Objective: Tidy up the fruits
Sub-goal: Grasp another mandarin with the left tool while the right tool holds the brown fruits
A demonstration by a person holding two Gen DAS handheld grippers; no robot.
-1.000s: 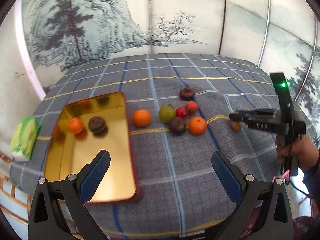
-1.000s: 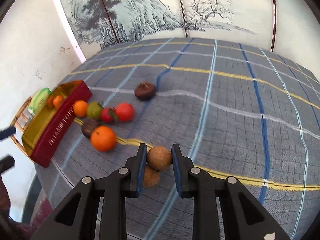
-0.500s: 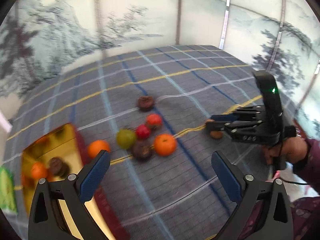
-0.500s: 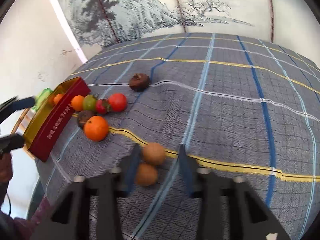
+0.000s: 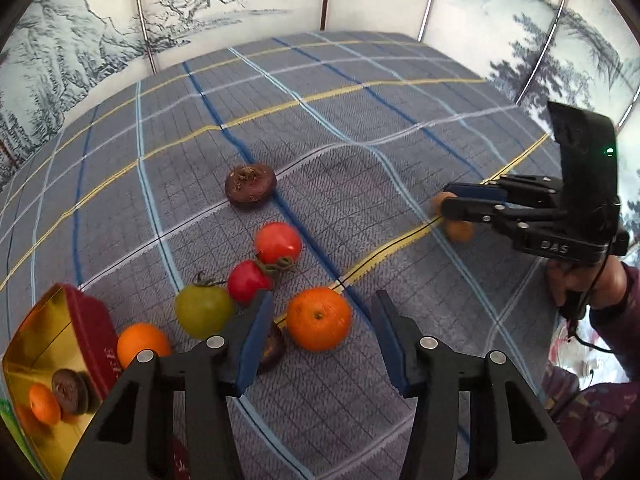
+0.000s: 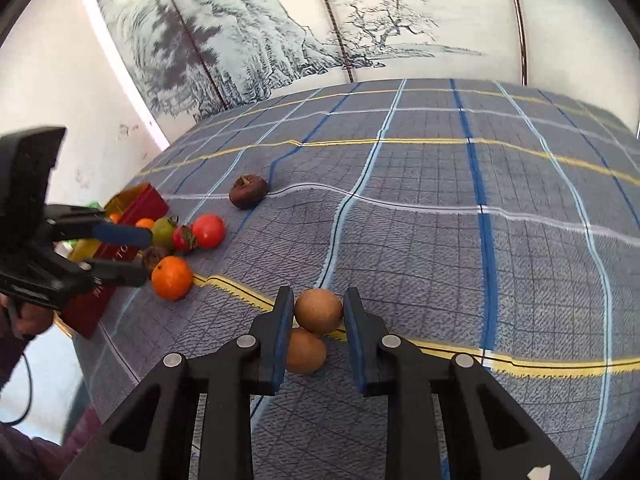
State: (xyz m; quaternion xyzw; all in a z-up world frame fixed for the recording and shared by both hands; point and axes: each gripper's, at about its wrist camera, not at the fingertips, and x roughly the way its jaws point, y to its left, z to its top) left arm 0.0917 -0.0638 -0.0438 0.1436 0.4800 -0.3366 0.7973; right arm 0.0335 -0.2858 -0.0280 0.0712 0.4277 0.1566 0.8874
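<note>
My left gripper (image 5: 320,328) is open with its fingers either side of an orange (image 5: 319,319) on the checked cloth; it also shows in the right wrist view (image 6: 132,252). Beside the orange lie a dark fruit (image 5: 272,350), a green tomato (image 5: 203,310), two red tomatoes (image 5: 278,242) and a second orange (image 5: 142,344). My right gripper (image 6: 316,312) has its pads against a brown round fruit (image 6: 319,310), with another brown fruit (image 6: 304,351) just below it. A red tray with a gold inside (image 5: 36,344) holds an orange and a dark fruit.
A lone dark fruit (image 5: 250,186) lies farther back on the cloth. A green packet (image 5: 8,420) lies left of the tray. Painted screen panels stand behind the table. The table's near edge is close under both grippers.
My left gripper has swung right from the tray and come down around the orange. My right gripper opened half a second ago and has closed back on the brown fruit.
</note>
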